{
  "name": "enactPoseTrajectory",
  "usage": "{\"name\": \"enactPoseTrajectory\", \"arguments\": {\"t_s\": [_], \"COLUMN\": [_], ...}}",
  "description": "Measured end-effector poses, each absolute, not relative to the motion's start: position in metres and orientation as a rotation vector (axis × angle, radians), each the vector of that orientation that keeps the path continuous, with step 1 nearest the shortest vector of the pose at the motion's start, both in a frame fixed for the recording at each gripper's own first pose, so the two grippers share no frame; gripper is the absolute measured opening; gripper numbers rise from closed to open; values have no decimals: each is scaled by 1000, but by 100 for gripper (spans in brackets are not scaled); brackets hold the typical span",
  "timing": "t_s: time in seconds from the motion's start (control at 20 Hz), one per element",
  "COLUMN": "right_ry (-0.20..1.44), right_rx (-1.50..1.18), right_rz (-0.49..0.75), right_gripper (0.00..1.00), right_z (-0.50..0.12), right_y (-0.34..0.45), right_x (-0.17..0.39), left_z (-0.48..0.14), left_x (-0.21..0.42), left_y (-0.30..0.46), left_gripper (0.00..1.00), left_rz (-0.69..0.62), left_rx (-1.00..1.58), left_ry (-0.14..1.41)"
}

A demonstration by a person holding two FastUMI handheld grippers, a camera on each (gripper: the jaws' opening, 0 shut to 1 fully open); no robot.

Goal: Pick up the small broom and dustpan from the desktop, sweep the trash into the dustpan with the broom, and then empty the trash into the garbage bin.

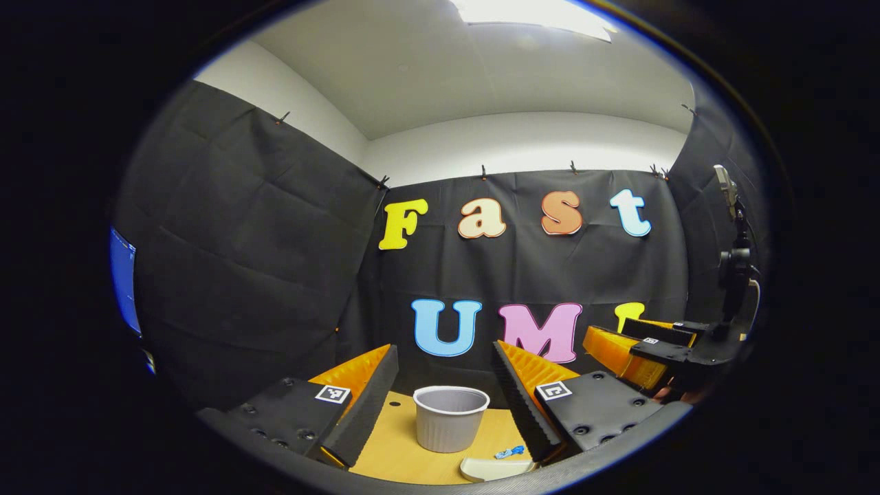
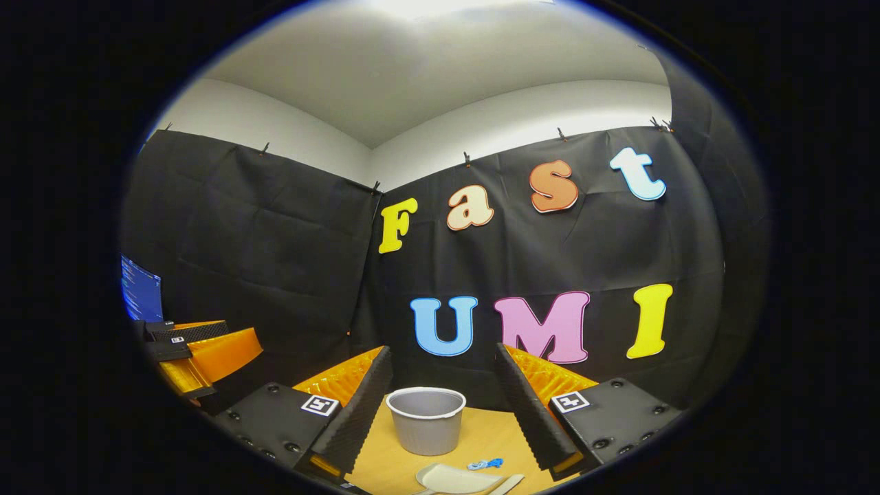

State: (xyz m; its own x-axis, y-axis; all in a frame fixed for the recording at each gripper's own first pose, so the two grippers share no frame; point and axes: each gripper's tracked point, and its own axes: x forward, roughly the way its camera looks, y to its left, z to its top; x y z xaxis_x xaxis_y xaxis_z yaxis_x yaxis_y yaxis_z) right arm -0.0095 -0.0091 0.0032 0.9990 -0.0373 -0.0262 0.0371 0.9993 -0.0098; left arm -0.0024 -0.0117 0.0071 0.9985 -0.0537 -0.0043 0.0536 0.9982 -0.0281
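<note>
A pale ribbed garbage bin stands upright on the wooden desktop, straight ahead between the fingers of my left gripper, which is open and holds nothing. A small blue scrap of trash lies right of the bin, with the edge of a white dustpan just below it. In the right gripper view the same bin, blue trash and dustpan lie ahead of my right gripper, also open and empty. A pale handle, perhaps the broom, lies beside the dustpan.
The other gripper hovers at the right of the left gripper view and at the far left of the right gripper view. A camera stand rises at the right. A blue screen glows at the left wall.
</note>
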Motion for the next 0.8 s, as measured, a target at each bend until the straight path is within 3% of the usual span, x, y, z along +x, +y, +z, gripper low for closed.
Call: {"name": "enactPoseTrajectory", "arguments": {"t_s": [0.05, 0.45, 0.5, 0.55, 0.7, 0.8], "right_ry": [28, 23, 25, 25, 29, 26], "right_rx": [-10, -11, -12, -13, -20, -24], "right_rz": [-35, -16, -17, -17, -16, -17], "right_gripper": [96, 96, 91, 96, 91, 96], "right_z": [3, 3, 2, 2, 1, 2], "right_y": [-8, 8, 9, 10, 13, 16], "right_x": [-9, -4, -4, -4, 0, -1], "left_z": [7, 14, 13, 13, 13, 14], "left_x": [-3, -3, -3, -3, -3, -2], "left_y": [-9, 2, 2, 4, 6, 8], "left_gripper": [80, 80, 80, 80, 81, 80], "left_rz": [-50, -34, -35, -35, -37, -39], "left_rx": [-28, -3, -2, 1, 1, -7], "left_ry": [5, -11, -9, -8, -7, -6]}}
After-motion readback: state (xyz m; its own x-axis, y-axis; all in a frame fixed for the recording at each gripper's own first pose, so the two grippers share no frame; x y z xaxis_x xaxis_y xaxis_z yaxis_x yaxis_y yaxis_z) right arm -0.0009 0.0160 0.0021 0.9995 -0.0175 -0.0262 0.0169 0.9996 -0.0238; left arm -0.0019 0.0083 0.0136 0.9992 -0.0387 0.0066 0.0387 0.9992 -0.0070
